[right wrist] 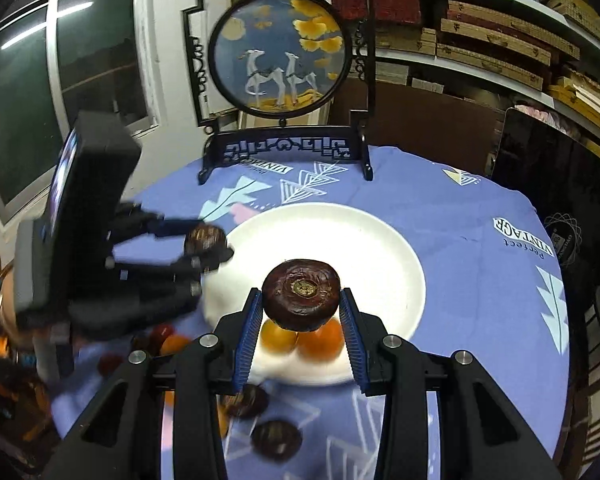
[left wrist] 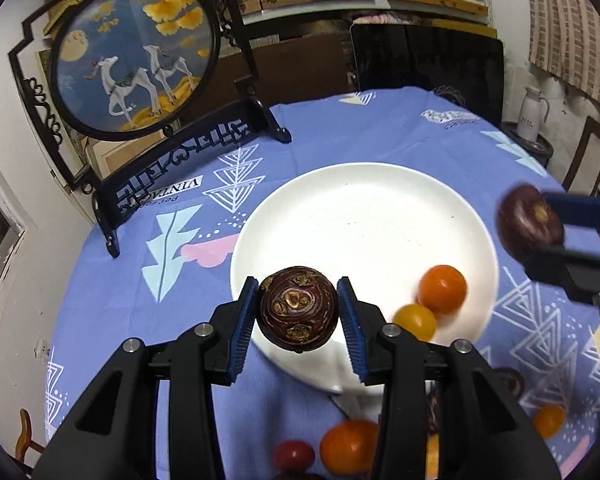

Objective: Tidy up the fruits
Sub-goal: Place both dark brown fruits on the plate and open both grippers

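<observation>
- White round ceramic plate [left wrist: 364,216]: I see two orange fruits [left wrist: 442,289] already on it.
- Left gripper [left wrist: 299,312] clamps one dark purple mangosteen [left wrist: 299,312]; right gripper [right wrist: 301,300] clamps another [right wrist: 301,300].
- Loose fruits [left wrist: 350,446] on the cloth await me.

Dim room, plate [left wrist: 364,216] glaring, fisheye-warped, blurred edges.

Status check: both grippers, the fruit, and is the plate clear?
Left gripper shut on dark round fruit. Right gripper shut on another. White plate holds two orange fruits; centre bare. Nothing blocking.
</observation>
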Tool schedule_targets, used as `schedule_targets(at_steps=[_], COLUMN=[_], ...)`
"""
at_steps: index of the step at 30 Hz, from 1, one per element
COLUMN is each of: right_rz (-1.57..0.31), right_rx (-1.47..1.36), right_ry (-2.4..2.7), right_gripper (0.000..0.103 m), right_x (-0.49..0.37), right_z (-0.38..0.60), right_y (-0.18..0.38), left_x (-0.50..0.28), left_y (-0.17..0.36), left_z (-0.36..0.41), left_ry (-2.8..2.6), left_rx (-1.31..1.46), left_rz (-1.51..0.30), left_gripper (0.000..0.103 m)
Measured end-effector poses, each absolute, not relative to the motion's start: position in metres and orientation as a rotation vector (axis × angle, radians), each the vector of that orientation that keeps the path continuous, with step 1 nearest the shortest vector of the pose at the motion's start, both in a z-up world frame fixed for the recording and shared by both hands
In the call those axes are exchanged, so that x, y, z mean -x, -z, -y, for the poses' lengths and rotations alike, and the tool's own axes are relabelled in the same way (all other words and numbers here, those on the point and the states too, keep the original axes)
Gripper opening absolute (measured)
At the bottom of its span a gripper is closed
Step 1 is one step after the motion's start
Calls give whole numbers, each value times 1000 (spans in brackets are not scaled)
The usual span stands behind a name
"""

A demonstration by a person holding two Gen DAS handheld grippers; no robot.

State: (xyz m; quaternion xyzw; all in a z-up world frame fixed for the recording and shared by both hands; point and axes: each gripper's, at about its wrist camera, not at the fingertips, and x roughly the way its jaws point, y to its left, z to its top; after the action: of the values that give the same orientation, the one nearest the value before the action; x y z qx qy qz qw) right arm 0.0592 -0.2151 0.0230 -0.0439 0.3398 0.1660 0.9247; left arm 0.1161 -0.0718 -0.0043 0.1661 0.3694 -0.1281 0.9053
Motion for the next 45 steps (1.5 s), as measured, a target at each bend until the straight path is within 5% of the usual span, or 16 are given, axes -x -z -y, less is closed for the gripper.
schedule_targets(at_steps=[16,19,23,45], right_rz=[-771,-774,-763,-797], right_rx=[51,54,58,144], right_ry=[-312,-307,-298,-340], right_gripper=[40,57,57,66], right_x=[-140,-143,-136,52], right_z=[213,213,216,248], right_y=[13,15,11,24], left_x=[-170,-174,-172,-15], left_y=[39,42,41,34], left_z=[81,80,77,-6], left_ry=[220,217,214,340], left_rx=[-357,-348,-346,-383], left_rz=[-853,-863,-856,-805], left_gripper=[40,51,55,82])
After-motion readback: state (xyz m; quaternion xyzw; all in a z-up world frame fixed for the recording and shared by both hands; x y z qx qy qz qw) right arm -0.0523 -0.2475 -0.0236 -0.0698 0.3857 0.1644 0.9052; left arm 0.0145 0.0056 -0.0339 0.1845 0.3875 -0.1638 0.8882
